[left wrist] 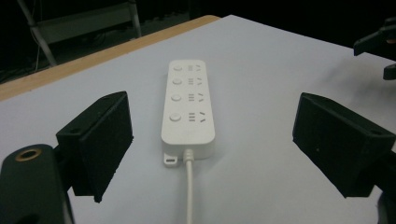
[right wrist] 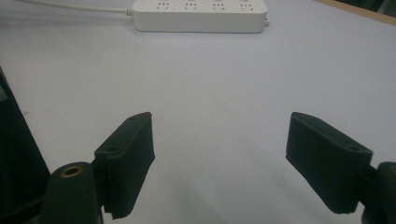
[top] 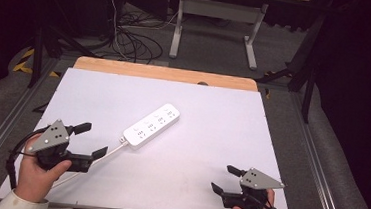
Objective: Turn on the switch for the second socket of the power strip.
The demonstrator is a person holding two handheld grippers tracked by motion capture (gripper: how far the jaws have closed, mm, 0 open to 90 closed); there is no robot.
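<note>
A white power strip (top: 151,125) with several sockets lies slantwise in the middle of the white table; its white cable (top: 103,156) runs off toward the near left. In the left gripper view the strip (left wrist: 187,107) lies straight ahead of the jaws, cable end nearest. My left gripper (top: 92,139) is at the near left, jaws wide apart, open and holding nothing; the cable passes close by its lower jaw. My right gripper (top: 226,178) rests at the near right edge, open and empty. From the right gripper view the strip (right wrist: 200,14) is far off at the top.
The white table top (top: 211,136) has a wooden strip (top: 166,73) along its far edge. Metal rails run along both sides. Beyond the table are a white desk frame (top: 215,21) and tangled cables (top: 133,42) on the floor.
</note>
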